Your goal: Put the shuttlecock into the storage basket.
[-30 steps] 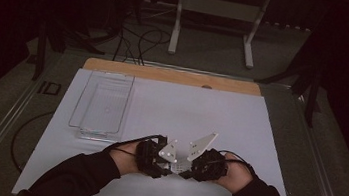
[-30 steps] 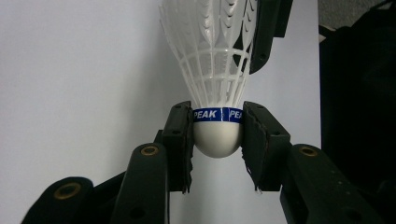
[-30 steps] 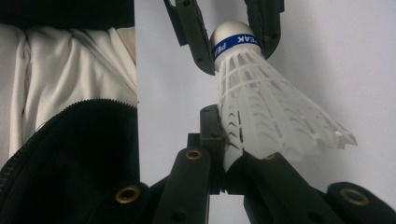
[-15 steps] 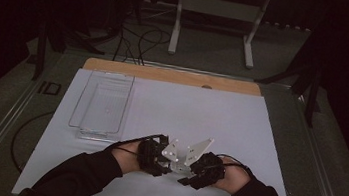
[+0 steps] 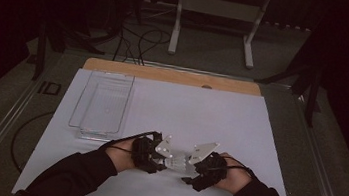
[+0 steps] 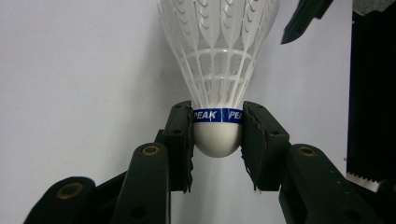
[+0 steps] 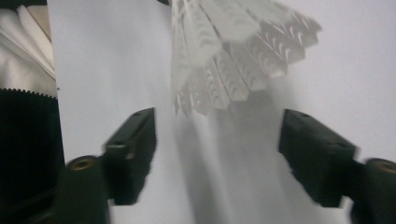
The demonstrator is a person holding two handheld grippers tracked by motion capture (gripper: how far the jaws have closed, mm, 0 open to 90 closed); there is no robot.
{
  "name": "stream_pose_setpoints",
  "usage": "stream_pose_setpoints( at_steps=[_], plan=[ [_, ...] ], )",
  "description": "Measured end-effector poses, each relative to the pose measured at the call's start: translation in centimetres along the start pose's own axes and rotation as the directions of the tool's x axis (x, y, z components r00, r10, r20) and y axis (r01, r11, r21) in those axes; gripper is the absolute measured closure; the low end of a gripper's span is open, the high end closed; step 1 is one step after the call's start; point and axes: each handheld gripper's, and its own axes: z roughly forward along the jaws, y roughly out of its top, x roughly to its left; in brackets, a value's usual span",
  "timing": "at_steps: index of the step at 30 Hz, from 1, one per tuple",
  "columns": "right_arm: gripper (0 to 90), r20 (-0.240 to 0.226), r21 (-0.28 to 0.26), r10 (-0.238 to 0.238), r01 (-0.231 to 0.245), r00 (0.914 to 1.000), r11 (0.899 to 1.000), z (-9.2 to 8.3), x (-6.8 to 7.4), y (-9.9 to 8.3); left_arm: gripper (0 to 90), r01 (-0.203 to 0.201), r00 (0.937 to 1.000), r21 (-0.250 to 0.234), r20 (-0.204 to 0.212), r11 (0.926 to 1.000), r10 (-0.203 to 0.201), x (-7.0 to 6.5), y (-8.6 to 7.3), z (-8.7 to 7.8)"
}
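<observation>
1. The left hand-held gripper [image 6: 217,135] is clamped on the shuttlecock [image 6: 218,70]: its two black jaws press on the white round cork from both sides, at the blue band with the word "PEAK".
2. The white skirt of the shuttlecock points away from this left hand-held gripper, toward the other one, and it is above the white tabletop [image 6: 70,70].
3. The right hand-held gripper [image 7: 217,149] has its jaws wide apart. They have just been opening, and nothing is pressed between them. The feathered edge of the skirt is just beyond the jaw tips and closer to its left jaw, not touching either jaw.
4. In the high view the left hand-held gripper [image 5: 152,151] and the right hand-held gripper [image 5: 200,167] face each other at the near edge of the tabletop, and the shuttlecock [image 5: 177,161] is between them. Each one is held by a hand in a dark sleeve.
5. Farther from the left hand-held gripper, up and a little to the left of it, a clear plastic tray [image 5: 104,102] rests on the tabletop, well apart from both hands.
6. Beyond the tray, at the far edge, a strip of wooden board [image 5: 165,74] is visible.
7. Behind the tabletop, on the dark floor, are cables [image 5: 142,38] and a white metal stand [image 5: 217,22].
</observation>
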Motion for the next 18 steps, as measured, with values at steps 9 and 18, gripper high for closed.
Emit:
stream_pose_setpoints(
  at_steps=[9,18],
  plan=[
    [9.4,0.036,0.012,0.028,-0.028,0.999,1.0,0.2,-0.5,-1.9,65.4,0.03,0.9994,-0.001,-0.015,0.9995,-0.03,0.3,-0.7,-0.7],
    [9.0,0.073,-0.138,0.142,-0.131,0.9872,0.982,-0.7,-1.5,-4.9,65.3,0.056,0.998,0.001,-0.028,0.9984,-0.056,0.7,-1.6,-1.3]
  ],
)
